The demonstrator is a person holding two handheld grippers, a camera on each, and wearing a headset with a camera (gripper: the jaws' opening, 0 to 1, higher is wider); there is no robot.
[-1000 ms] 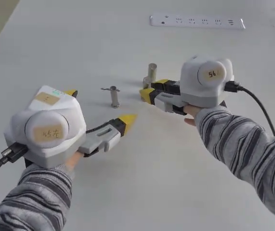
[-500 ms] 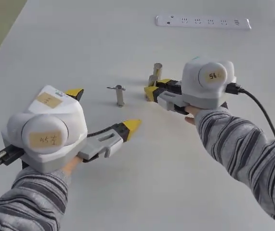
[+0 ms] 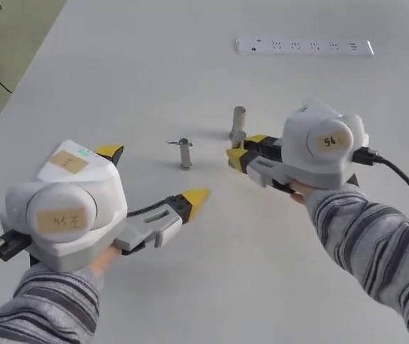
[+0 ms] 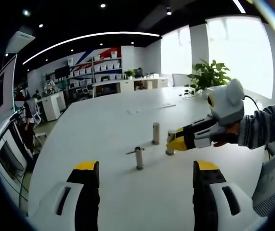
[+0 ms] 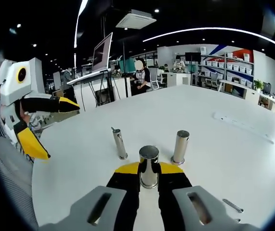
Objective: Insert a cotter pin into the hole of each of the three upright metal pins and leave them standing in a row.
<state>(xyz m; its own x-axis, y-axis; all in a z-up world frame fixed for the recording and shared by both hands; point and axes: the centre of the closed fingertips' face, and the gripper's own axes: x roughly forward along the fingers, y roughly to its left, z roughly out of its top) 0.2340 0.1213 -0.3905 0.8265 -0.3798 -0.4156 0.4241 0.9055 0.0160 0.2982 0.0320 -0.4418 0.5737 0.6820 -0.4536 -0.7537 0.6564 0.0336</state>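
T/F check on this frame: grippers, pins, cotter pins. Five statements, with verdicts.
1. The right gripper is shut on a metal pin. True.
2. The left gripper holds a cotter pin. False: its jaws are wide open and empty.
3. The lone pin, standing apart from the other two, has a cotter pin through its top. True.
4. All three pins lie flat. False: the gripped one, the lone pin and the third pin all stand upright.
5. A power strip lies on the table beyond the pins. True.
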